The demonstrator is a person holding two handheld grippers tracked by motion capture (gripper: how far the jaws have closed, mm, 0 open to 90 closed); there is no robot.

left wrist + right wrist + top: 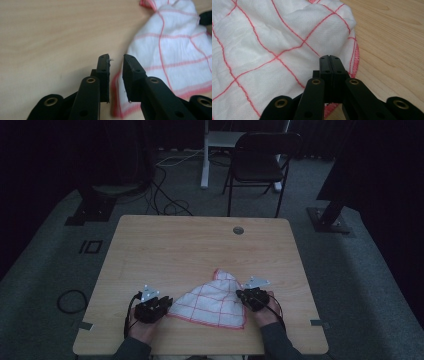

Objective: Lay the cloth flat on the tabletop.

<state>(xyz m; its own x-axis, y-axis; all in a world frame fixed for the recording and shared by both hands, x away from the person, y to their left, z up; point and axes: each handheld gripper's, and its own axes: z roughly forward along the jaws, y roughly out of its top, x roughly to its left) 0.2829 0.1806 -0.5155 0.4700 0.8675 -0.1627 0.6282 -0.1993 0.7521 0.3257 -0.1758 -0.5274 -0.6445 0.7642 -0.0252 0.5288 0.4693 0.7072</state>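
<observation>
A white cloth (212, 302) with a red grid and red hem lies rumpled on the wooden table (200, 245) near its front edge, one corner humped up at the far side. My left gripper (168, 303) sits at the cloth's left edge. In the left gripper view the left gripper (116, 58) is open by a narrow gap, and the cloth (175, 50) has its hemmed corner below the jaws, untouched by the pads. My right gripper (241, 295) is at the cloth's right edge. Over the cloth (262, 50) the right gripper (329, 58) is shut, the hem running beneath it.
A round grommet hole (238, 230) sits near the table's far edge. A dark folding chair (260, 160) stands behind the table. Cables (72, 300) lie on the grey floor at the left, and a stand base (327, 220) rests at the right.
</observation>
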